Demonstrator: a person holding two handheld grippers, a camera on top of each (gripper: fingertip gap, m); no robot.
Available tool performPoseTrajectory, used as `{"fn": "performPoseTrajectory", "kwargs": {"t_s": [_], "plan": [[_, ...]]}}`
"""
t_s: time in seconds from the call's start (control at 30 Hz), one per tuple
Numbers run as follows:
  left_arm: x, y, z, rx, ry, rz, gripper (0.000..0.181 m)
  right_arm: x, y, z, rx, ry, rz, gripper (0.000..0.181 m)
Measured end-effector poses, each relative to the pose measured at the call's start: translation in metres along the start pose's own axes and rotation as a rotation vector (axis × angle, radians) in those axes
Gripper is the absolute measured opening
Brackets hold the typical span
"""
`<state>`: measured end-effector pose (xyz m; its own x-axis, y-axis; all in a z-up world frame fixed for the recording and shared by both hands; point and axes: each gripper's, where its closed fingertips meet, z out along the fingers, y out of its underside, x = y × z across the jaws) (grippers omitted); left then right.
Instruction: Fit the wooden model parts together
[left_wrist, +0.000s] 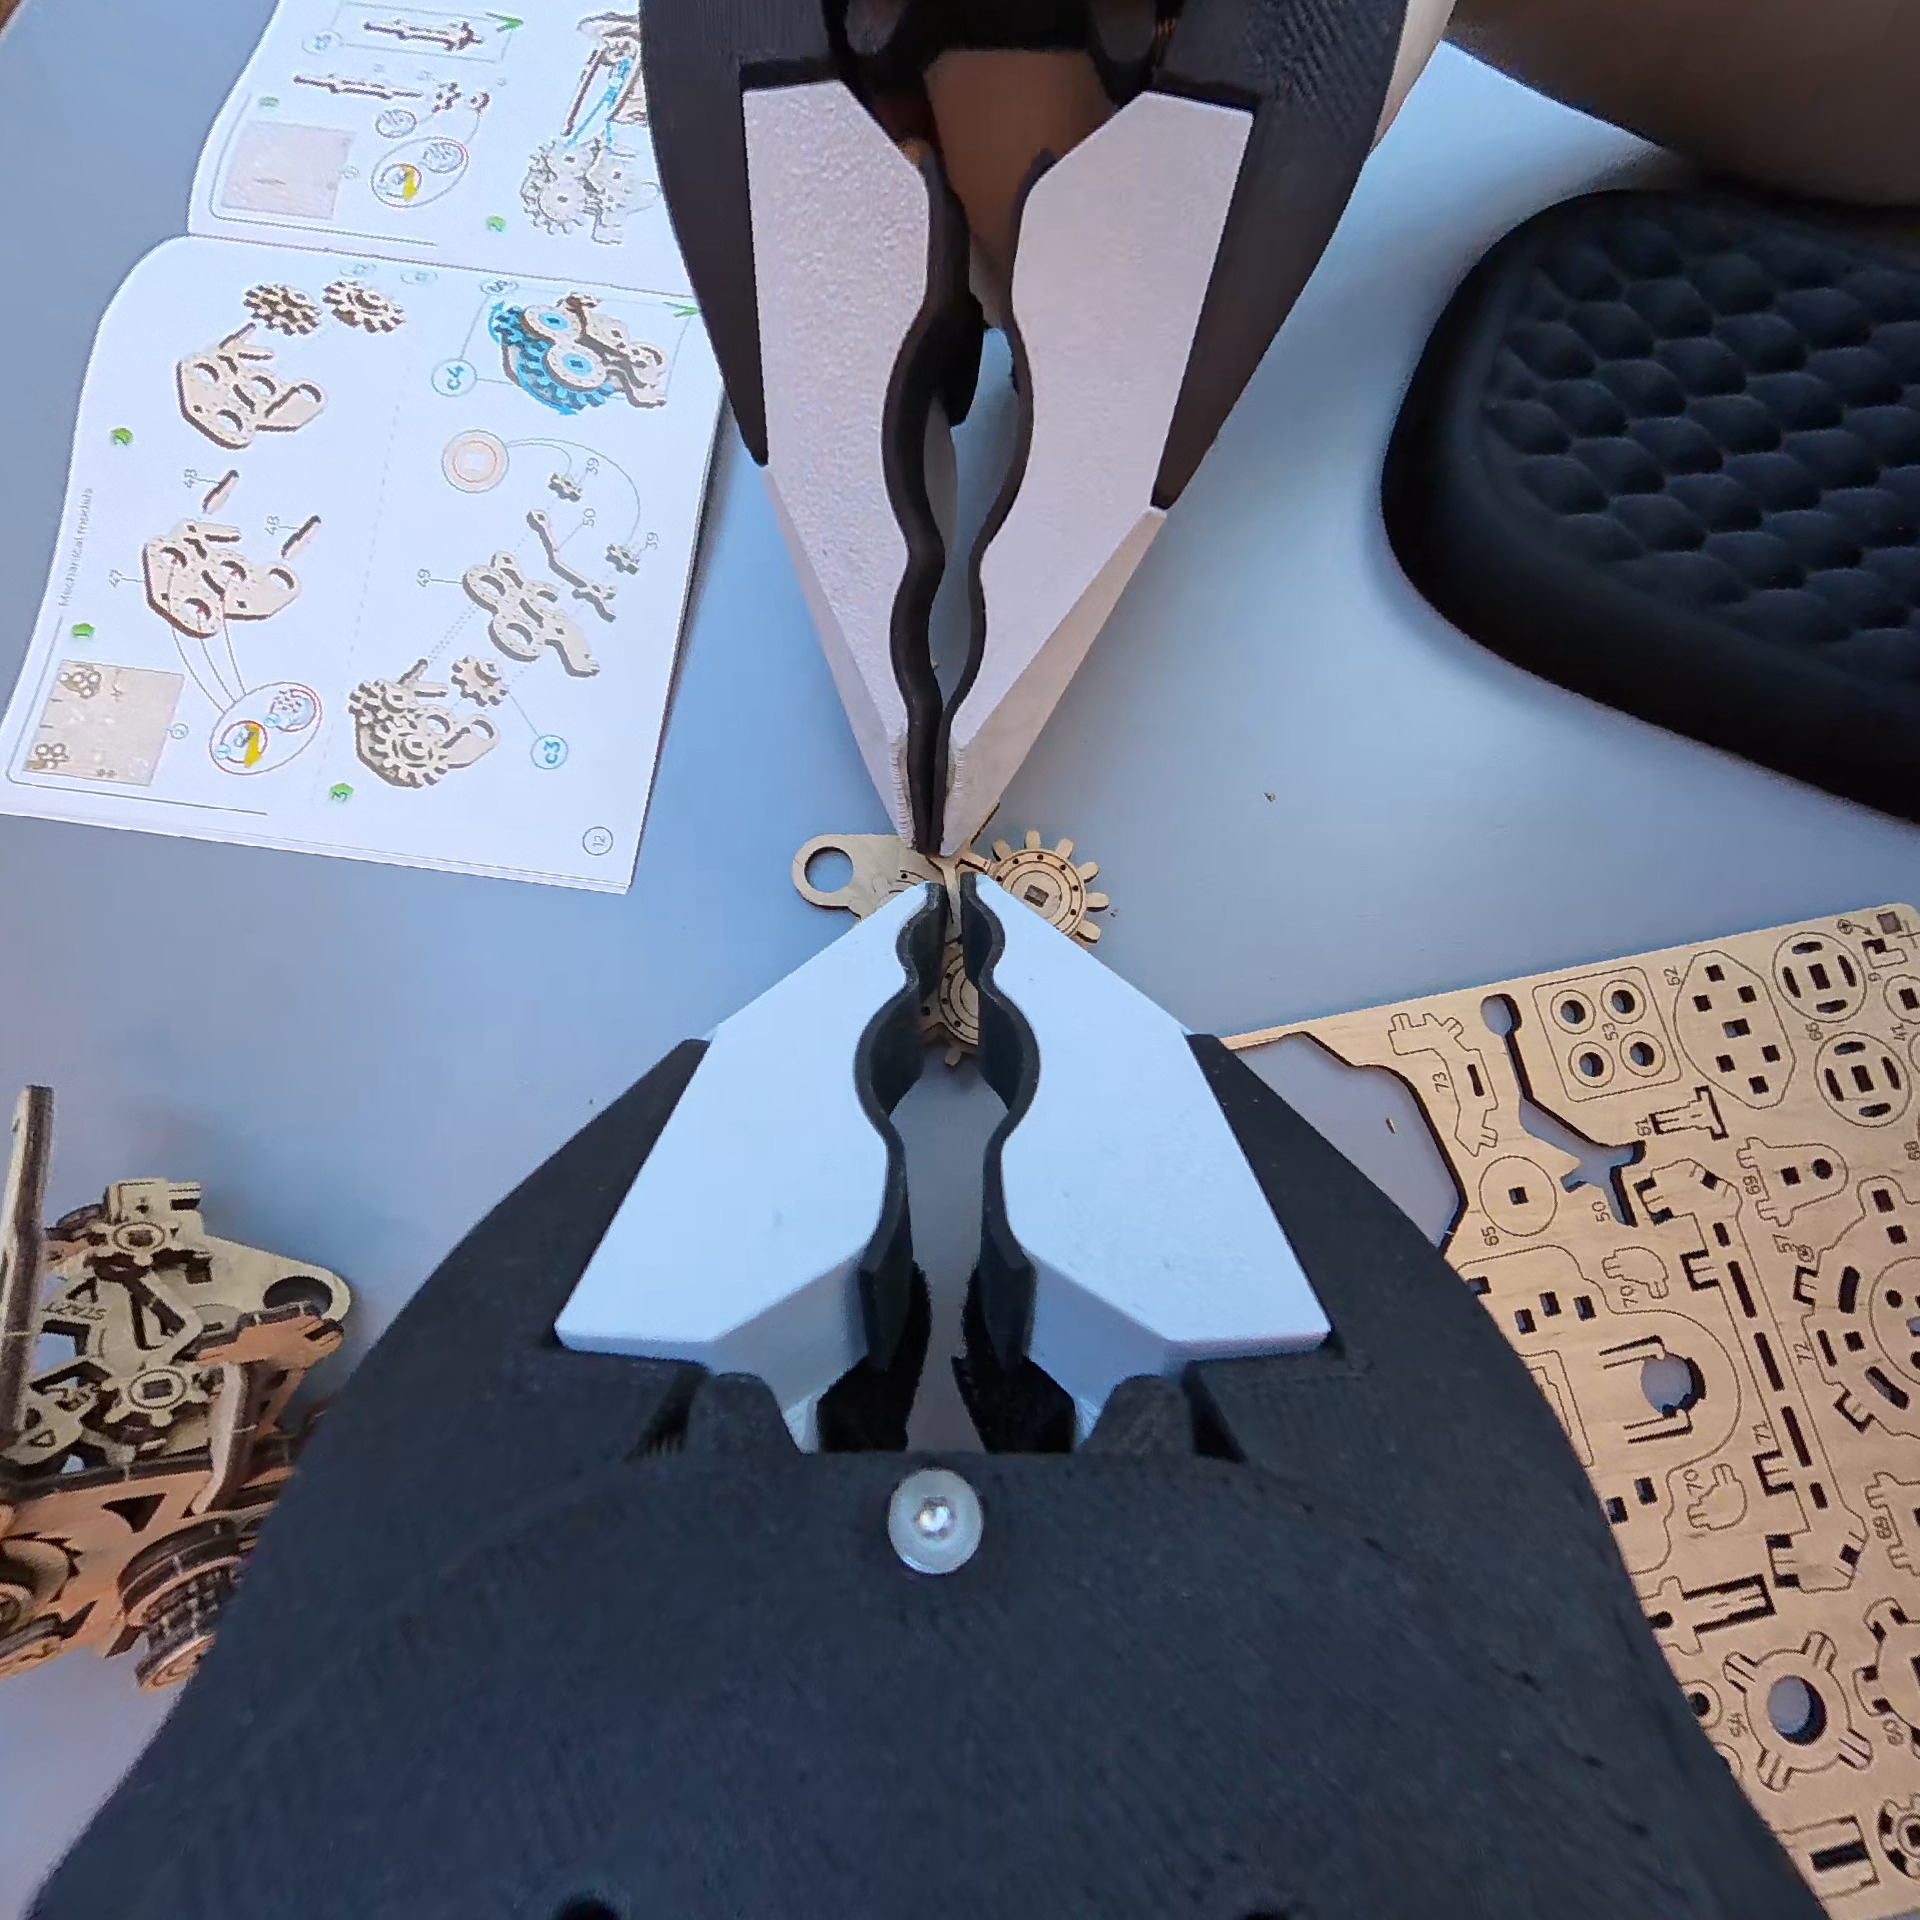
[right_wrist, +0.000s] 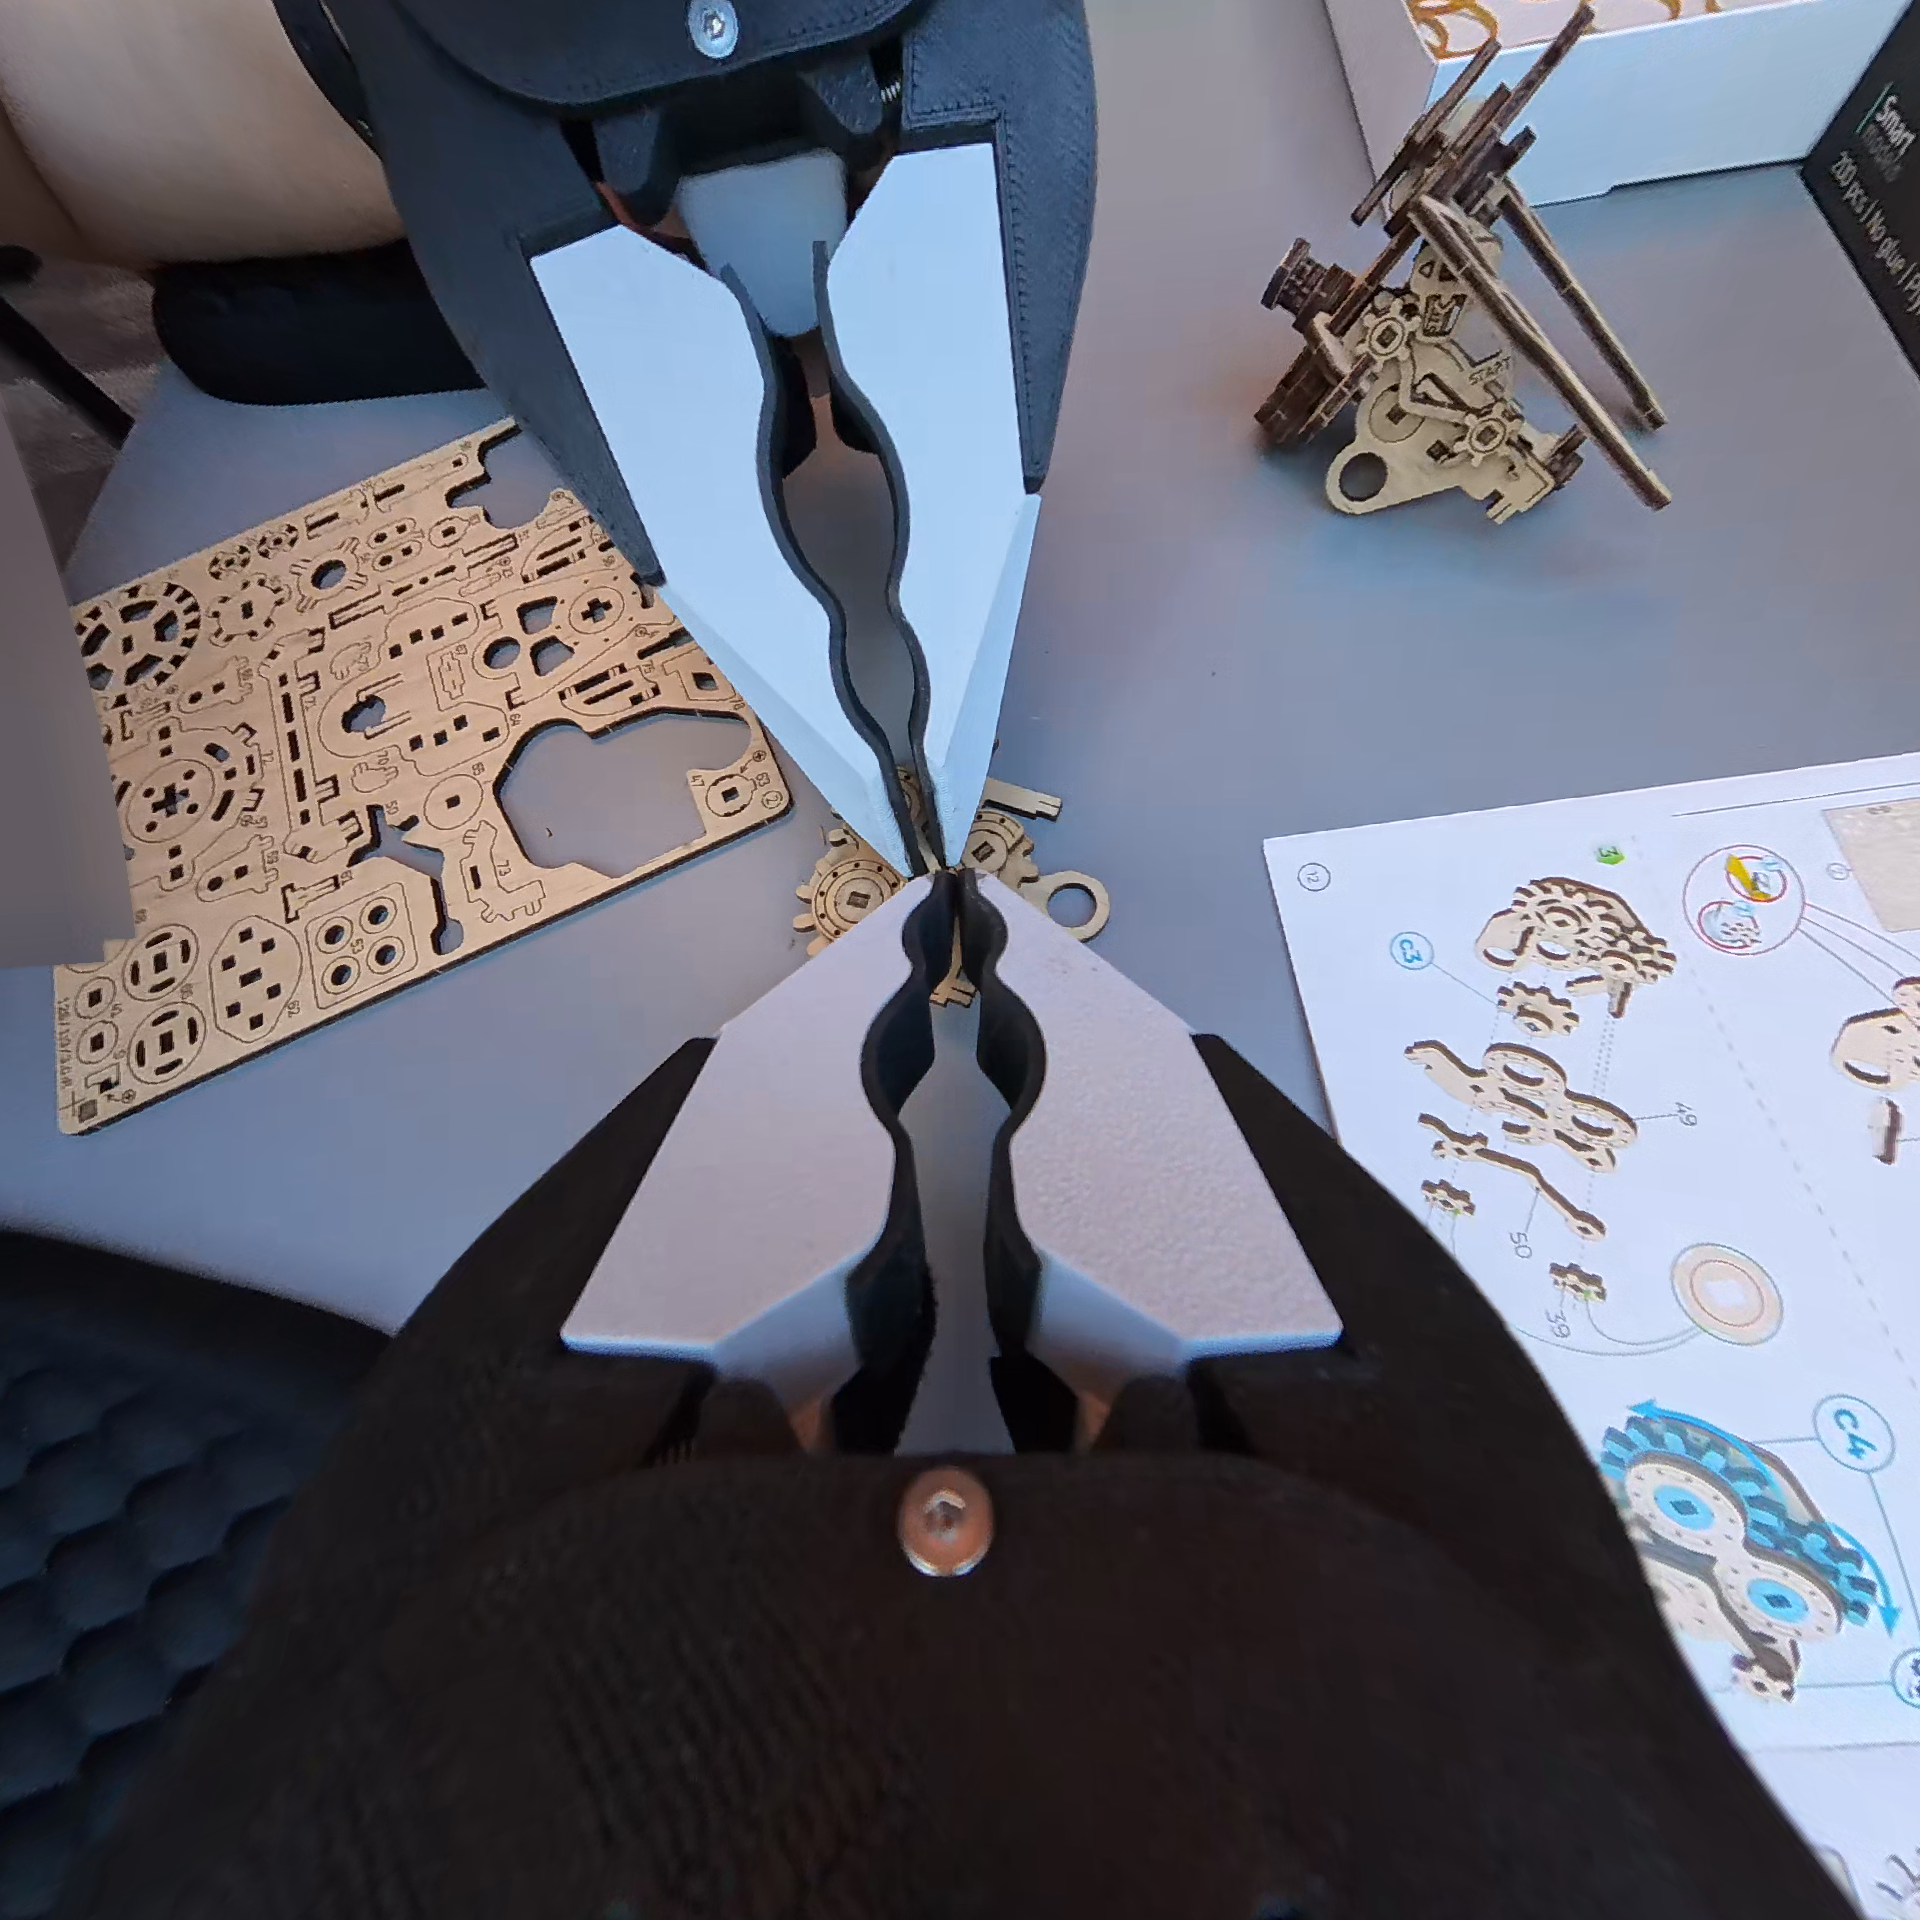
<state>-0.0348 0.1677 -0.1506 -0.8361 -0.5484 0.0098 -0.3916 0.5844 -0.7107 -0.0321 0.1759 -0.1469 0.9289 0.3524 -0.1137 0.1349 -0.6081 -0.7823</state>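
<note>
Overhead, grey table (left_wrist: 1299, 727) carries one open instruction booklet (left_wrist: 343, 540), one laser-cut wooden parts sheet (left_wrist: 1704, 1299), one part-built wooden model (left_wrist: 145, 1382), black honeycomb-textured pad (left_wrist: 1704, 468). Centre: small geared wooden assembly (left_wrist: 1039, 894) lying on table, left hand-held gripper (left_wrist: 948, 896) and right hand-held gripper (right_wrist: 954, 888) meeting tip to tip, each pinched narrow onto it.

A plain grey table (left_wrist: 1299, 727) fills both views under soft, even light. A black honeycomb-textured cushion (left_wrist: 1704, 468) lies at the table's edge, and a white box (right_wrist: 1621, 114) sits on the table's far side from the cushion.
</note>
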Motion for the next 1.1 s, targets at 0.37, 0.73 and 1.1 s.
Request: {"fn": "performPoseTrajectory", "kwargs": {"t_s": [0.37, 0.73, 1.1], "plan": [[0.000, 0.000, 0.000, 0.001, 0.004, -0.013, 0.000, -0.001, -0.011, -0.014, 0.009, 0.031, -0.069, 0.001], [0.000, 0.000, 0.000, 0.000, 0.007, -0.015, 0.000, -0.001, 0.000, -0.002, -0.175, 0.114, -0.158, 0.003], [0.000, 0.001, 0.000, -0.006, 0.004, -0.015, 0.000, -0.003, 0.002, 0.000, -0.298, 0.092, -0.158, 0.000]]}}
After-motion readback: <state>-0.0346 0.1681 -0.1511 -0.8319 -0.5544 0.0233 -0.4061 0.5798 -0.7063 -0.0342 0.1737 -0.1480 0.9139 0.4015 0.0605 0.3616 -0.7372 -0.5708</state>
